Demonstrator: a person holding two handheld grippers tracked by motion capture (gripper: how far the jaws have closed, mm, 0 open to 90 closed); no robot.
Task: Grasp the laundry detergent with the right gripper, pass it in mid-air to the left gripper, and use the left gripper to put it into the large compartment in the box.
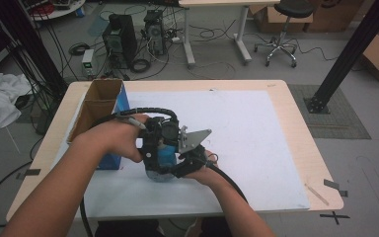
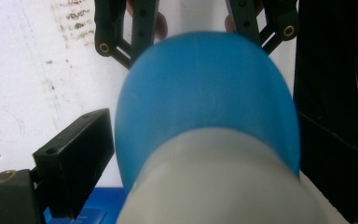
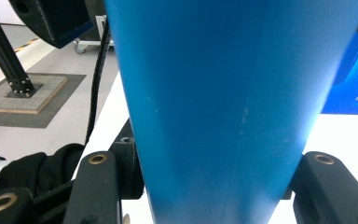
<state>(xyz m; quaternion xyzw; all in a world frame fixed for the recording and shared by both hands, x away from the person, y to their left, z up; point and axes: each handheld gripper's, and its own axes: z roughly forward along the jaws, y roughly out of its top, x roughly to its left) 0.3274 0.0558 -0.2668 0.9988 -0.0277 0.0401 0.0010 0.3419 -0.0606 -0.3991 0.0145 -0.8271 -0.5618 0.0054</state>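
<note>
A blue bottle [image 1: 167, 157] with a pale grey end is held above the white mat [image 1: 246, 133] near the table's front. In the right gripper view my right gripper [image 3: 214, 179] is shut on the bottle's blue body [image 3: 223, 93], one jaw on each side. In the high view that right gripper [image 1: 180, 165] comes in from the right. From the left, my left gripper [image 1: 154, 148] faces the bottle's grey end [image 2: 214, 186]. In its own view the left gripper [image 2: 205, 135] has its jaws on either side of the blue shoulder [image 2: 205, 84], with a thin gap at the left jaw.
An open cardboard box with blue sides [image 1: 101, 101] stands on the table's left part, right beside my left hand [image 1: 111, 136]. Cables trail from both grippers toward the front edge. On the floor beyond the table are computer towers [image 1: 121, 37], a stool [image 1: 284, 29] and a black post [image 1: 348, 54].
</note>
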